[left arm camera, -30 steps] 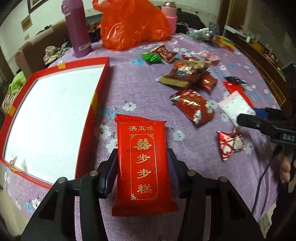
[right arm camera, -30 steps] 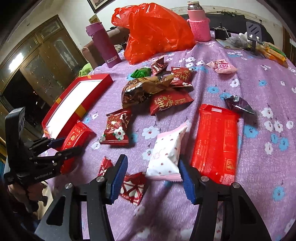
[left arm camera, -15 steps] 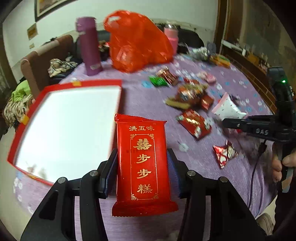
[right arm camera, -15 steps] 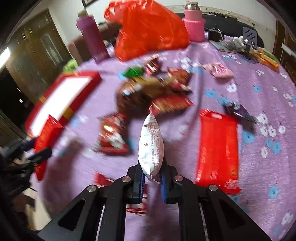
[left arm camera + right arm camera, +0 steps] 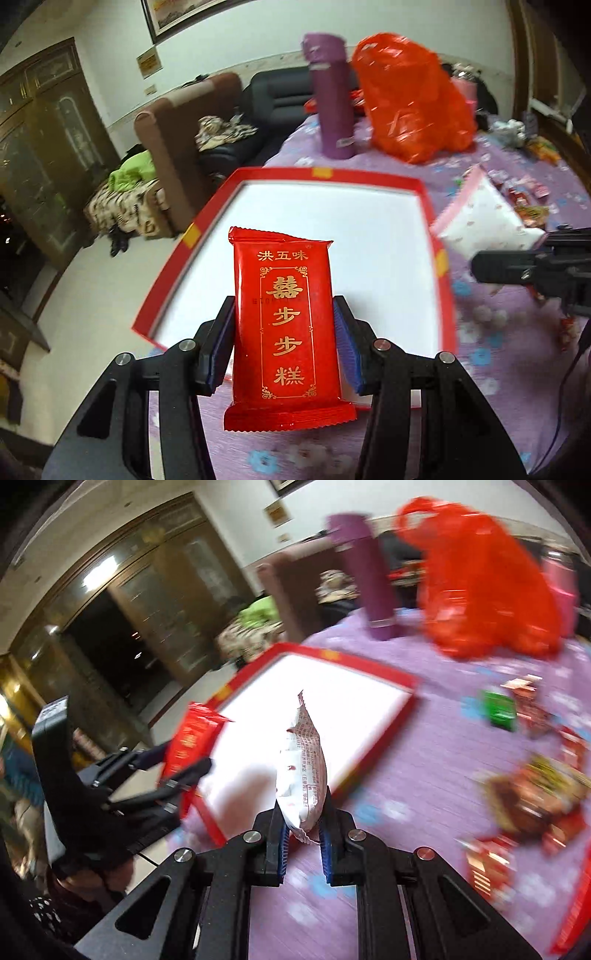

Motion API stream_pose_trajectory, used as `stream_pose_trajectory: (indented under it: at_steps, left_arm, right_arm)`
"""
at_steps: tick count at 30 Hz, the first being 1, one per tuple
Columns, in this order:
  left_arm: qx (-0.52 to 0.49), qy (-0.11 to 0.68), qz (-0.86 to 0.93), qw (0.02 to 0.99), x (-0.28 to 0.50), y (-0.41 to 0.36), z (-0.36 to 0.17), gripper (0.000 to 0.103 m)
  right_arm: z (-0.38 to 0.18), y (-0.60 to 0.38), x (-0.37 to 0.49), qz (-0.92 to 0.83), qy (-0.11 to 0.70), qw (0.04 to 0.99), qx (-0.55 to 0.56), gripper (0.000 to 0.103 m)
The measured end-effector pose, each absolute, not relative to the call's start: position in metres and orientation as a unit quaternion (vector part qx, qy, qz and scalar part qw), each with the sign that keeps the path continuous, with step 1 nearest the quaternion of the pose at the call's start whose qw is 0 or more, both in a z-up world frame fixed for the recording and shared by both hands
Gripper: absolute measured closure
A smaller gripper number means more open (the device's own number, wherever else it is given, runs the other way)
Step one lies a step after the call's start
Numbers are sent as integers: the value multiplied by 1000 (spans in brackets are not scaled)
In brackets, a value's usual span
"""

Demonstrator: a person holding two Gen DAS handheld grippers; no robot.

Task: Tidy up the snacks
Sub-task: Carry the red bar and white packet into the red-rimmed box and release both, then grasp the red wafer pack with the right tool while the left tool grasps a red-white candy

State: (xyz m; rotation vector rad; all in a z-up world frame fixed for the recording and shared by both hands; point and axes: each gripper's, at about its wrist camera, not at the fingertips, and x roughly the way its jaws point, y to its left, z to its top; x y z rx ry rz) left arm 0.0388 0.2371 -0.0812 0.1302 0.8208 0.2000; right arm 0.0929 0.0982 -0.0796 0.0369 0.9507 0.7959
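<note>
My left gripper point(image 5: 284, 343) is shut on a red snack packet with gold characters point(image 5: 286, 314) and holds it over the near edge of the red box with a white floor point(image 5: 430, 206). My right gripper point(image 5: 302, 829) is shut on a white and pink snack bag point(image 5: 303, 771), held upright above the table beside the box point(image 5: 388, 675). The bag also shows in the left wrist view point(image 5: 487, 225), right of the box. The left gripper with its red packet point(image 5: 190, 740) shows in the right wrist view at the box's left corner.
A purple bottle point(image 5: 332, 99) and an orange-red plastic bag point(image 5: 413, 96) stand behind the box. Several loose snacks point(image 5: 532, 797) lie on the purple flowered tablecloth point(image 5: 417, 760) to the right. A pink cup point(image 5: 561, 587) stands at the back. Sofas stand beyond the table's left edge.
Both grippers have swung left toward the red box. The right gripper closed on the white bag, lifted it off the table and carried it to the box. The left still holds the red packet.
</note>
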Motion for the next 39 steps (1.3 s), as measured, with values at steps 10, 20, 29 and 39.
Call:
stream_pose_trajectory:
  at_steps: [10,20,29,39]
  left_arm:
    - [72,375,139,914,39,233,-78,29]
    - [127,378,-90,913,12,128,-88,25]
    - [167,378,-228,882,3,45,-88,25]
    - [216,359,-340,842,6,11,-93,25]
  right_arm:
    - [-87,123,96,391,452,801,34,71]
    - [-67,-62,81,197,411,886,84,46]
    - [-97,-148,50,53,443,893,62,43]
    - [-120,-124,71,43,464,885,5,38]
